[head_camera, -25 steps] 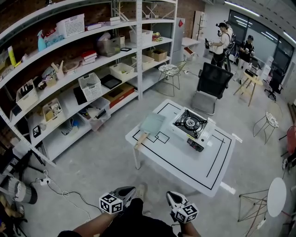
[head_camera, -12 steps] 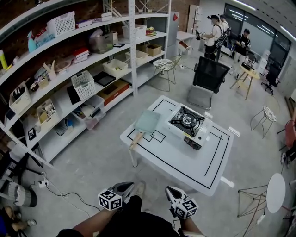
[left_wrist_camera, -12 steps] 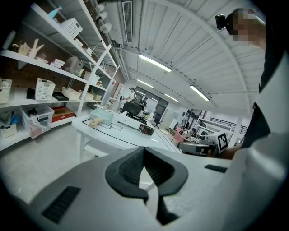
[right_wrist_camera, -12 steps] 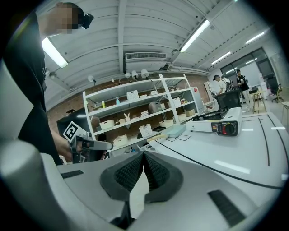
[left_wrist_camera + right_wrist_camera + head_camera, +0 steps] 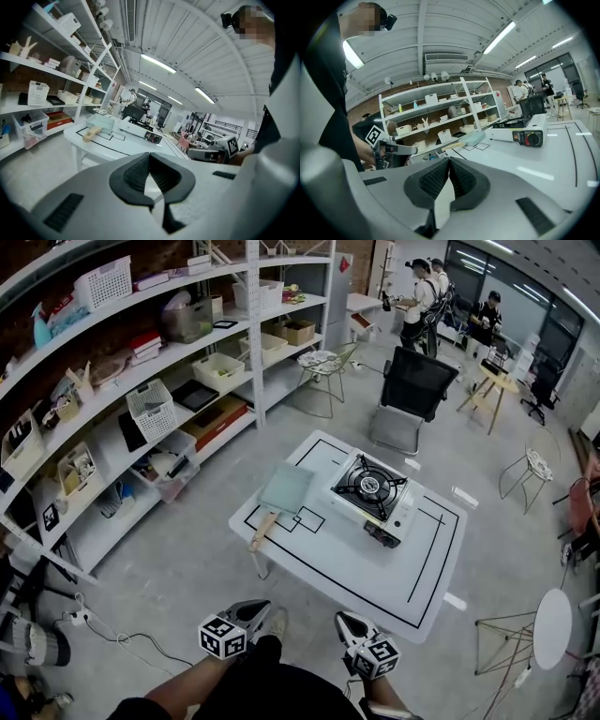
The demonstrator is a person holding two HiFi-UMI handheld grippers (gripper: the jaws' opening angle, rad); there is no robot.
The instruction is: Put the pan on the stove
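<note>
Tongs: left gripper [image 5: 149, 155] and right gripper [image 5: 449, 160] are both held low by the person's legs; each has its 2 jaws pressed together, with nothing between them.
Pan: the pale green square pan with a light wooden handle [image 5: 284, 490] lies on the white table marked with black tape lines [image 5: 375, 582], just beside the stove on its left. The handle points toward the near table edge.
Stove: the white portable gas stove with a black burner grate [image 5: 368, 491] sits near the table's middle, and its grate is bare.
Standing: the person is well apart from the table, with open floor between.
Step in hand: the approach, by my reading. Nothing is gripped and the pan is untouched.
Next move: close the gap to the table, spread 1 gripper's jaws, and bring them around the wooden handle. The left gripper looks the nearer. After clamping, the pan needs lifting level and carrying right onto the grate.
Care: 1 grip on the handle may let the pan tip. The other gripper could steady it.
</note>
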